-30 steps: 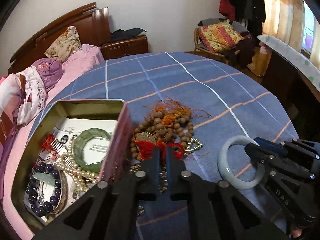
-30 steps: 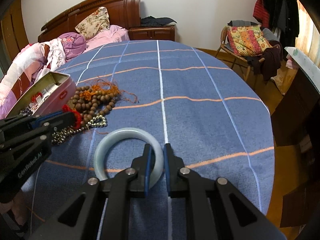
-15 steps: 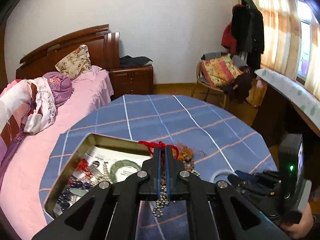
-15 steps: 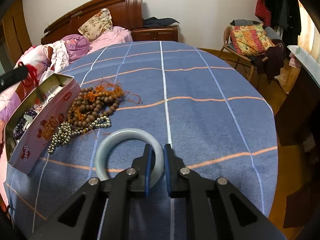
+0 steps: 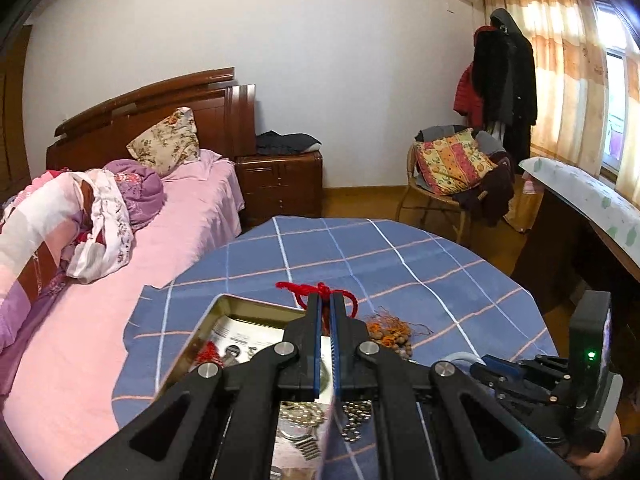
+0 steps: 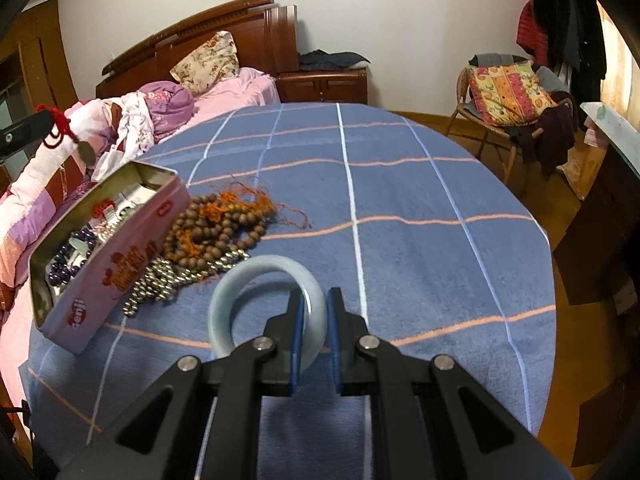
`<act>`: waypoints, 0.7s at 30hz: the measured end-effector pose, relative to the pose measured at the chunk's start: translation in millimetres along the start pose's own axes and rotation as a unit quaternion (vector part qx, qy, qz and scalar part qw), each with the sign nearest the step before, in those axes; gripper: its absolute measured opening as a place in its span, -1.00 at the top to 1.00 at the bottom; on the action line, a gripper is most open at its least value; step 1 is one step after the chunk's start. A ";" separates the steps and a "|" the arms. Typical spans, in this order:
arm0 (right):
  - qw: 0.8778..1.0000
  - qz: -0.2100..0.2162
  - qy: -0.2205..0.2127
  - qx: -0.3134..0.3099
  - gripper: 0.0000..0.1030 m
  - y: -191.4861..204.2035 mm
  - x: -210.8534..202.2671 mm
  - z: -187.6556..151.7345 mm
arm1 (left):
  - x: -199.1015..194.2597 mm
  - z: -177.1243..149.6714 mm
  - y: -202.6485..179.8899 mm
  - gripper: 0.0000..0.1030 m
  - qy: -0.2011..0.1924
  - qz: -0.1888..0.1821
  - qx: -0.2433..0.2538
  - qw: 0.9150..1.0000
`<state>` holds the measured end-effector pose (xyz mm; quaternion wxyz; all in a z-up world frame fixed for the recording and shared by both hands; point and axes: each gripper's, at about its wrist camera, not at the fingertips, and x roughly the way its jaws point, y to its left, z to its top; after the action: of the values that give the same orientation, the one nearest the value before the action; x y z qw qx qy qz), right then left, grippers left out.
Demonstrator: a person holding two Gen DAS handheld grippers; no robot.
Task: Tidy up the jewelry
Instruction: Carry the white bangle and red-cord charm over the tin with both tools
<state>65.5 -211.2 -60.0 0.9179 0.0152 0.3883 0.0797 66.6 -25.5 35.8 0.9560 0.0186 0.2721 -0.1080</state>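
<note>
The left gripper (image 5: 327, 306) was pinched tight on a red knotted cord (image 5: 316, 290), holding it up in the air over the open tin box (image 6: 108, 236), with a small charm hanging from it in the right wrist view. The right gripper (image 6: 314, 312) had its 2 fingers around one side of the pale jade bangle (image 6: 266, 304) on the blue checked tablecloth (image 6: 420, 184), but I could not tell if they squeezed it. The step looked like moving the cord piece to the tin, so next it likely needed lowering inside and letting go.
</note>
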 end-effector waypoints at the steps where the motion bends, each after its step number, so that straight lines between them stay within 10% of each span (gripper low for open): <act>1: 1.000 0.001 -0.002 -0.001 0.73 1.5 -0.7 1.2 | 0.2 0.3 2.7 0.95 -0.001 0.002 -0.001 1.000; 21: 0.997 0.035 -0.051 -0.037 0.73 41.1 -22.2 32.7 | -2.6 0.6 43.4 0.95 -0.001 0.041 -0.016 0.999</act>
<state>68.1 -173.0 -17.8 0.9331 -0.0010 0.3372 0.1248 74.2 17.3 36.6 0.9601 0.0145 0.2716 -0.0649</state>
